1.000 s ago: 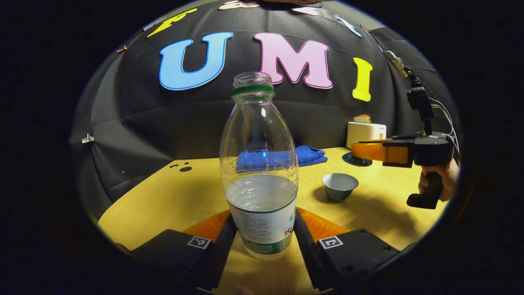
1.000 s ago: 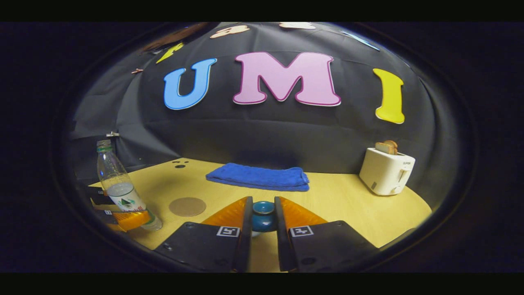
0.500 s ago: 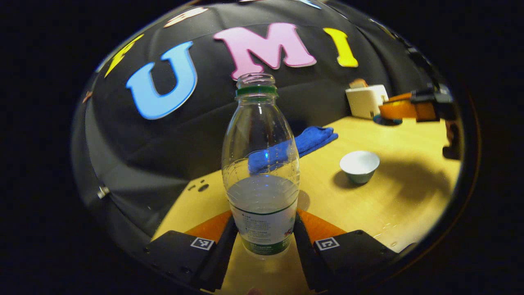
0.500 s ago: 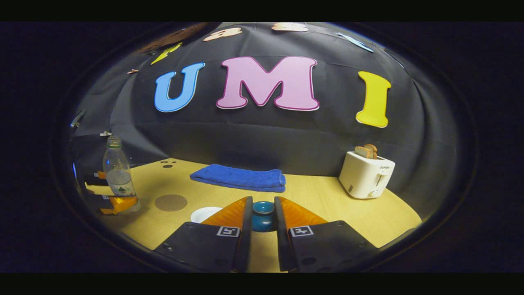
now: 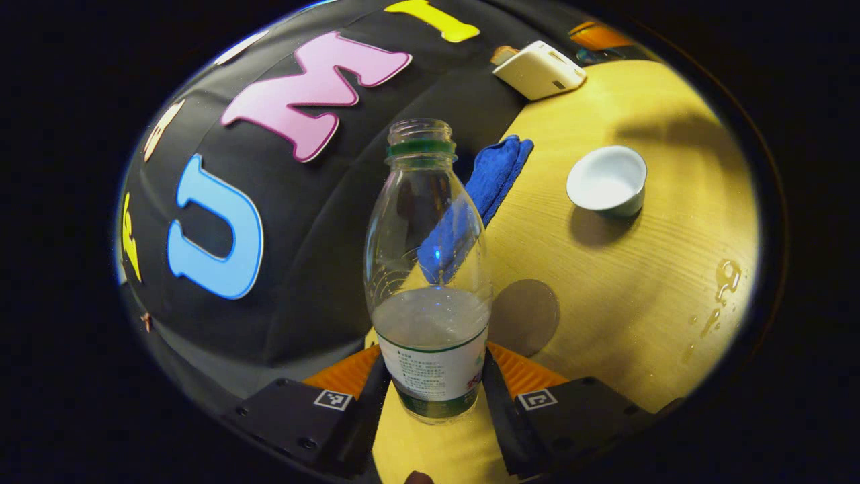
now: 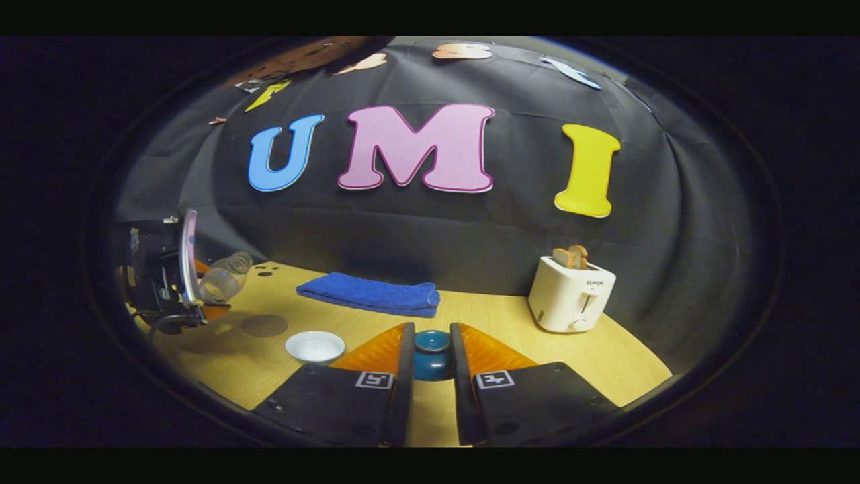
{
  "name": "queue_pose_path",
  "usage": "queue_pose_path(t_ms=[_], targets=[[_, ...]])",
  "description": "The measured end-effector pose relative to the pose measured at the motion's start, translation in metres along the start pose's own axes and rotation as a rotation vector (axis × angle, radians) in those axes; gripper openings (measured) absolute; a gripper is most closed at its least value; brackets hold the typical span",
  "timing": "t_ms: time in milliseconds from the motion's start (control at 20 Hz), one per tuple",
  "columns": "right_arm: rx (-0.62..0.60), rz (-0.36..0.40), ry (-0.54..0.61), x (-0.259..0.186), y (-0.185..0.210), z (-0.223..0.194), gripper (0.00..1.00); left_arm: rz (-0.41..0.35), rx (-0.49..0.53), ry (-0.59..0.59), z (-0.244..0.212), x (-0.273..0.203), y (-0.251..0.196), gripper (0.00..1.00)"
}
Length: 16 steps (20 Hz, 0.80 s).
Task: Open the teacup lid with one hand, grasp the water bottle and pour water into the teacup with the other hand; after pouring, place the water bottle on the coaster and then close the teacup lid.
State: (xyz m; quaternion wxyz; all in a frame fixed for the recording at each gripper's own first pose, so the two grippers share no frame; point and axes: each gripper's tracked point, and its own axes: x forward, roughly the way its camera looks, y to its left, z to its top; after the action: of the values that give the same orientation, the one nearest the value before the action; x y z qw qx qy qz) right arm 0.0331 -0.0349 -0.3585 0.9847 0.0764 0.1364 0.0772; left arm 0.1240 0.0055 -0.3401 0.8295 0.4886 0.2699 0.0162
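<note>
My left gripper point(image 5: 430, 396) is shut on a clear, uncapped water bottle point(image 5: 430, 269) about a third full, gripped at its labelled base. The bottle is tilted well over toward the table; in the right gripper view the water bottle point(image 6: 225, 277) leans with its mouth to the right, above the round brown coaster point(image 6: 263, 325). The open white teacup point(image 5: 607, 180) stands on the wooden table, right of the coaster point(image 5: 527, 316). My right gripper point(image 6: 431, 356) is shut on the dark blue teacup lid point(image 6: 431, 353), held above the table to the right of the teacup point(image 6: 314, 345).
A folded blue towel point(image 6: 369, 294) lies at the back of the table point(image 6: 510, 316) by the wall. A white toaster point(image 6: 570, 293) with toast stands at the back right. Water drops point(image 5: 722, 282) lie on the wood near the table's edge.
The left gripper has rolled the bottle from upright to steeply tilted and lifted it above the coaster. The right gripper has drifted right with the lid, bringing the teacup into its view.
</note>
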Motion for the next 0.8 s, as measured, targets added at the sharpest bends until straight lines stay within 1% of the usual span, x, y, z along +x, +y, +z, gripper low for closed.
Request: queue_pose_path(t_ms=[200, 250, 350, 550, 700, 750, 800], targets=[[0.006, 0.009, -0.001, -0.006, -0.011, -0.003, 0.34, 0.059, 0.174, -0.01, 0.018, 0.01, 0.006, 0.74], [0.008, 0.012, -0.002, -0.007, -0.013, -0.003, 0.29, 0.068, 0.213, -0.015, 0.021, 0.012, 0.004, 0.74], [0.007, 0.016, -0.003, -0.008, -0.017, -0.003, 0.29, 0.086, 0.28, -0.031, 0.031, 0.014, 0.002, 0.74], [0.022, 0.032, -0.002, -0.01, -0.017, -0.006, 0.29, 0.095, 0.361, -0.036, 0.035, 0.021, 0.0, 0.74], [0.012, 0.045, -0.007, -0.012, -0.018, -0.006, 0.29, 0.129, 0.437, -0.034, 0.039, 0.024, 0.007, 0.74], [0.005, 0.049, -0.009, -0.013, -0.018, -0.006, 0.34, 0.135, 0.457, -0.031, 0.04, 0.025, 0.007, 0.74], [-0.006, 0.054, -0.01, -0.013, -0.019, -0.008, 0.29, 0.139, 0.47, -0.029, 0.039, 0.026, 0.009, 0.74]])
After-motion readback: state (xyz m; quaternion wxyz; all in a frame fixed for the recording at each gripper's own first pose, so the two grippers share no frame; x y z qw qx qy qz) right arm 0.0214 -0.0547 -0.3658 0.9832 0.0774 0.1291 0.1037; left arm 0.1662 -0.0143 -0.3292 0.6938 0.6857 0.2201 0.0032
